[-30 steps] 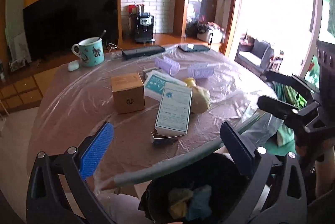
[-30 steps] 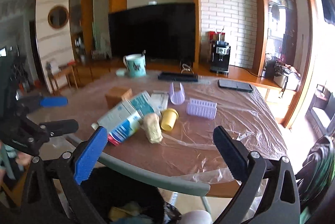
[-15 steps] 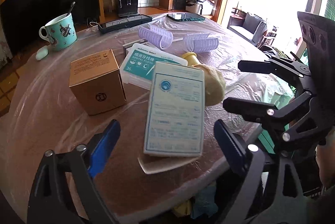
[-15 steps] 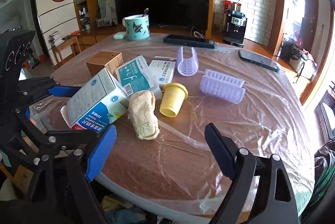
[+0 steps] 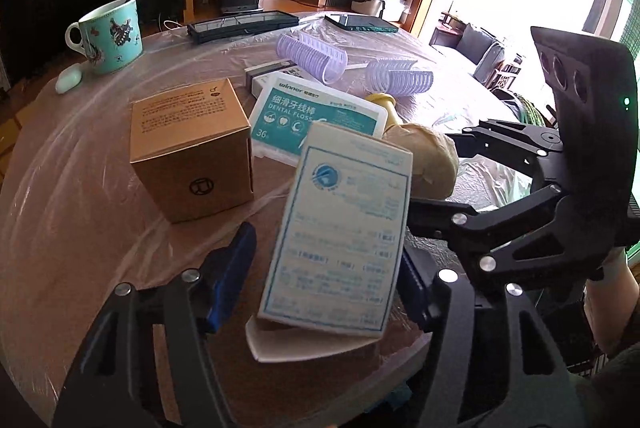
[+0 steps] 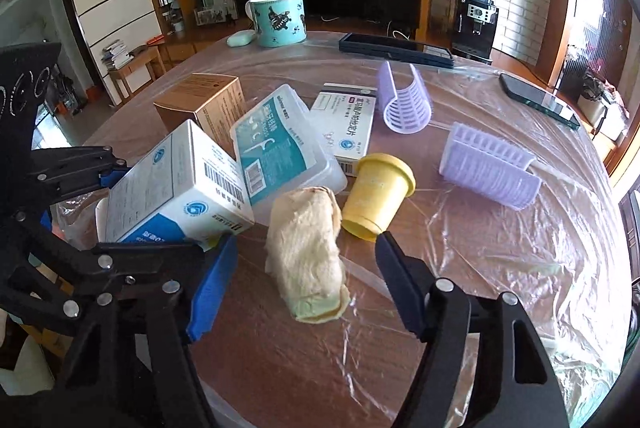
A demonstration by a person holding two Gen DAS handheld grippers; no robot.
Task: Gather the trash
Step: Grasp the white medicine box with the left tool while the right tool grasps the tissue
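A white and blue carton [image 5: 340,228] with an open flap lies near the table's front edge; it also shows in the right wrist view [image 6: 176,187]. My left gripper [image 5: 324,268] is open, its fingers on either side of the carton. A crumpled beige cloth [image 6: 306,252] lies beside it, with a tipped yellow cup [image 6: 378,195] just behind. My right gripper [image 6: 302,284] is open, its fingers on either side of the cloth's near end. The cloth is partly hidden behind the carton in the left wrist view [image 5: 432,163].
A brown cardboard box [image 5: 192,147], a dental floss box [image 5: 320,115], a medicine box [image 6: 348,123], two purple hair rollers [image 6: 404,99] [image 6: 488,167], a teal mug [image 6: 278,19], a phone [image 6: 536,99] and a black tray [image 6: 396,49] sit on the plastic-covered table [image 6: 480,268].
Both grippers have moved forward from above the black bin onto the table. The left one now straddles the carton, the right one straddles the cloth. Both jaws have narrowed somewhat.
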